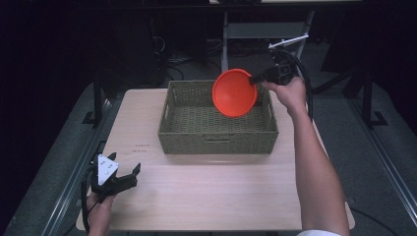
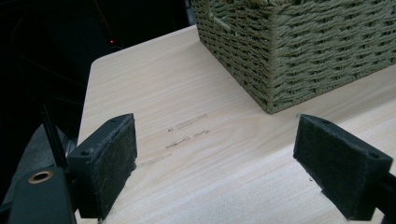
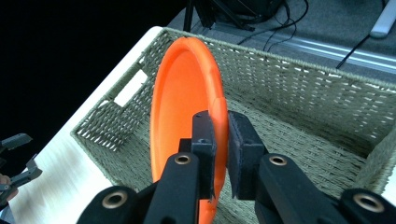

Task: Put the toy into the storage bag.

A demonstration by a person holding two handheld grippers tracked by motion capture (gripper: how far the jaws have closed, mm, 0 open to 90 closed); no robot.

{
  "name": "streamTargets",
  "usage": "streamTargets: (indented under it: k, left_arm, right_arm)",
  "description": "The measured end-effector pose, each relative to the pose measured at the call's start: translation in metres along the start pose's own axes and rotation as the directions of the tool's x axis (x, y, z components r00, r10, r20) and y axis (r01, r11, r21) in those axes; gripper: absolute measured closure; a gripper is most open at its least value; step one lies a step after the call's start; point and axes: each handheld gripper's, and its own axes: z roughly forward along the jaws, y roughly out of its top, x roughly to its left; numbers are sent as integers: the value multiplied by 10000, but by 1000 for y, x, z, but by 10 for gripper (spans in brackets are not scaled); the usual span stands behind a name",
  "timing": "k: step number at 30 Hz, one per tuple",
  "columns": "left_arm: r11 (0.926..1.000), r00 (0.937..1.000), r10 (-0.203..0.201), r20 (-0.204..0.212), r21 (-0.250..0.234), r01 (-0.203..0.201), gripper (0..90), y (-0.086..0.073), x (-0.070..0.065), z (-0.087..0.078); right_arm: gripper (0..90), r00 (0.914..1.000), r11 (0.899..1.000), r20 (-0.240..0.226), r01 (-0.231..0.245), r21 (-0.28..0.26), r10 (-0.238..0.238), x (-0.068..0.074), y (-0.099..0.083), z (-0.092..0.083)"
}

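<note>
r gripper [image 1: 256, 77] jaws pinch orange plate [image 1: 234, 93] rim over basket [image 1: 216, 140].

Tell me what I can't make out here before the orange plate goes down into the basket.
- Basket floor under the orange plate: high view, hidden by the plate; right gripper view, partly hidden by the right gripper.
- Plate's lower edge: right gripper view, hidden behind the jaws.
- Basket's top and far side: left gripper view, cut off by the frame edge.
- Marks on the table: left gripper view, too faint to read.
</note>
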Motion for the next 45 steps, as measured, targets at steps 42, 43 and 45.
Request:
streamTargets:
  k: [42, 43, 45]
  left_arm:
    - [9999, 9999, -113, -34, -17, 113, 128, -1, 3, 0]
    - [9999, 9999, -128, -45, -10, 128, 127, -1, 2, -1]
    - [9999, 10000, -90, -30, -47, 90, 128, 0, 3, -1]
  right_arm:
    - [815, 9956, 9951, 506, -811, 573, 783, -39, -28, 32]
    - [815, 9957, 9949, 514, -805, 615, 773, -41, -29, 33]
    - [815, 9946, 9935, 567, -909, 685, 870, -43, -32, 36]
